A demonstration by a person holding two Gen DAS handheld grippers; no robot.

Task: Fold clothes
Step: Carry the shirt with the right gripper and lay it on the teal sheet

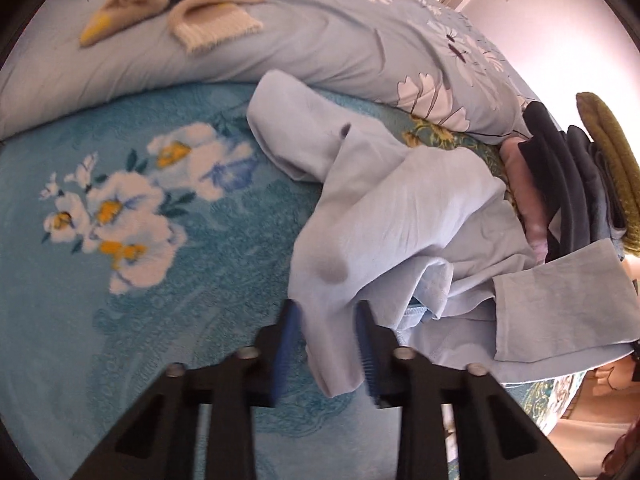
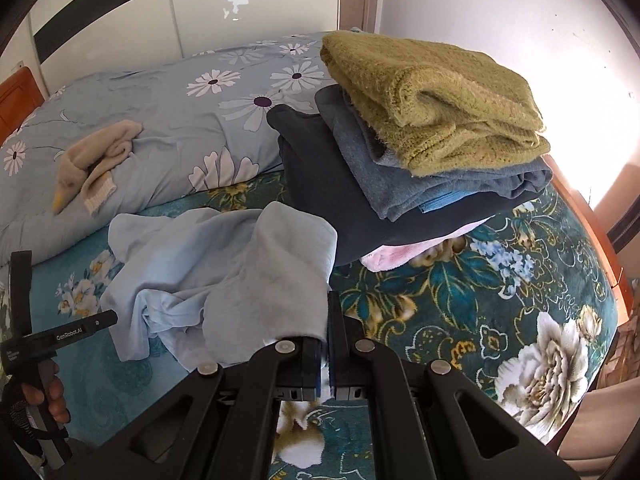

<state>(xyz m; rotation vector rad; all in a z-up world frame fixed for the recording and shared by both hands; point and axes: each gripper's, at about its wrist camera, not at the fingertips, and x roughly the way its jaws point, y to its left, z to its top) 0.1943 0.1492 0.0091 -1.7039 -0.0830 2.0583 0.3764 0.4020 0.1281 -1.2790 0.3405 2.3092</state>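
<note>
Nearest, the left claw (image 1: pixel 328 344) is straddling a fold of the pale blue shirt (image 1: pixel 400 216), pads narrowed around it, though I can't tell if they're pinching yet. The right claw (image 2: pixel 326 360) is clamped tight on the shirt's near edge. The shirt is lying crumpled on the bed (image 2: pixel 480 300), just in front of the folded stack (image 2: pixel 420 152). Best now: both grips firm, then lifting and spreading it flat on the open blanket to the left, clear of the stack.
</note>
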